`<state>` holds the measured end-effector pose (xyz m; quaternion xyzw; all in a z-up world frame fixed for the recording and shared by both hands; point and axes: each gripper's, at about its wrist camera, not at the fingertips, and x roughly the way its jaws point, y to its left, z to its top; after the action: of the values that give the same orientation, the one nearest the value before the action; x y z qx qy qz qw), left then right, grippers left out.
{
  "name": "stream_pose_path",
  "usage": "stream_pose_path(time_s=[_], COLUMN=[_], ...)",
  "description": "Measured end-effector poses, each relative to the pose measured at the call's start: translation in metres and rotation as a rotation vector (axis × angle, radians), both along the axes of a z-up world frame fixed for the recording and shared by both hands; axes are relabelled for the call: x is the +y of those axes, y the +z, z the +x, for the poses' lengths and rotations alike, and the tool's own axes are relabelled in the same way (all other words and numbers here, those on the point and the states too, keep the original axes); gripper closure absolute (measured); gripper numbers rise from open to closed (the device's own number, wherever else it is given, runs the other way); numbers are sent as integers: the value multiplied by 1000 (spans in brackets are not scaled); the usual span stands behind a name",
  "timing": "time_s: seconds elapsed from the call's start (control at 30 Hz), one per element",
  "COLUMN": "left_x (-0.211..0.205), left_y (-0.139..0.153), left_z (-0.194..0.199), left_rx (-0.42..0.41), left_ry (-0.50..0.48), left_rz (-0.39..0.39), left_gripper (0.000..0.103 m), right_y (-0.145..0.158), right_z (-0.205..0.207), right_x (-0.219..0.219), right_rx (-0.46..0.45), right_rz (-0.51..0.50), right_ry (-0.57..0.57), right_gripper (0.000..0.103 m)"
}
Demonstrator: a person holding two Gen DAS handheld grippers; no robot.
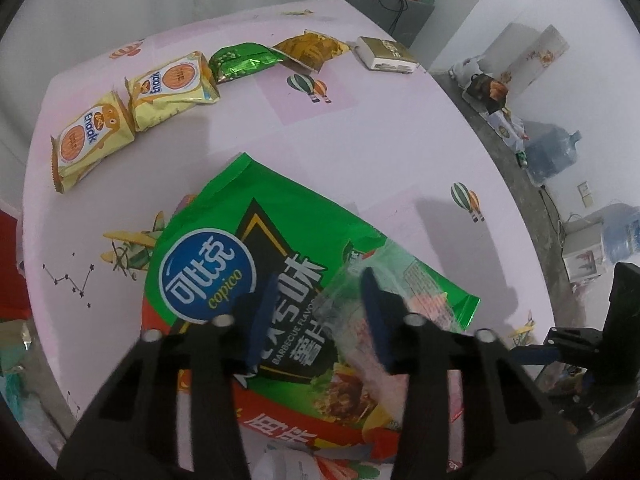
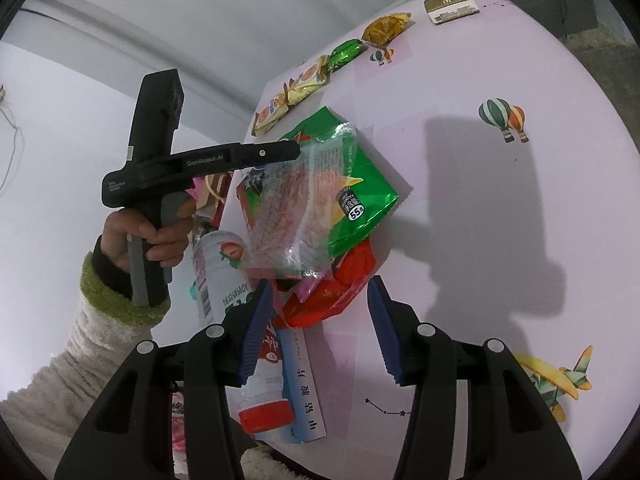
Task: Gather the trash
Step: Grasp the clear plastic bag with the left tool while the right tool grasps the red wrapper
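Note:
A green Copico chip bag [image 1: 224, 240] lies on the pink table [image 1: 360, 140] on top of a red wrapper [image 2: 336, 292]. A clear plastic wrapper [image 1: 356, 280] lies across the bag. My left gripper [image 1: 318, 316] points steeply down at the pile. Its blue pads [image 1: 260, 320] stand apart, with the bag's print and the clear wrapper between them, so it is open. My right gripper [image 2: 320, 312] hovers open just short of the red wrapper. A white bottle with a red cap [image 2: 264, 392], a strawberry-print can [image 2: 220, 272] and a blue-and-white box [image 2: 304, 380] lie at the table's near edge.
Two yellow Enaak packets [image 1: 92, 140], a green foil packet [image 1: 240, 60], a gold packet [image 1: 312, 50] and a small white-and-gold box [image 1: 386, 54] line the far edge. A hand in a fleecy sleeve [image 2: 132, 236] holds the left gripper. Water jugs [image 1: 552, 152] stand on the floor.

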<state>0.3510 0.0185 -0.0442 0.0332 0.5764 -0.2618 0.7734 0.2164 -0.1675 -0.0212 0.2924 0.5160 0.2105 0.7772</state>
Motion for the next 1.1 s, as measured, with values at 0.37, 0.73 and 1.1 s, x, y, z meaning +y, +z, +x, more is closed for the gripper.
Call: stream_pose_path(time_s=[0.37, 0.73, 1.1], left_x=[20, 64, 105], left_y=[23, 82, 94], left_z=[-14, -62, -93], left_rx=[-63, -240, -284], left_ry=[56, 175, 294], left_rz=[-131, -289, -380], left_gripper=[102, 103, 103], right_y=[7, 25, 18], right_z=[-3, -3, 5], right_x=[5, 63, 124], right_rx=[-18, -96, -115], right_rz=[-15, -120, -268], right_ry=[-1, 174, 317], right_gripper=[54, 40, 39])
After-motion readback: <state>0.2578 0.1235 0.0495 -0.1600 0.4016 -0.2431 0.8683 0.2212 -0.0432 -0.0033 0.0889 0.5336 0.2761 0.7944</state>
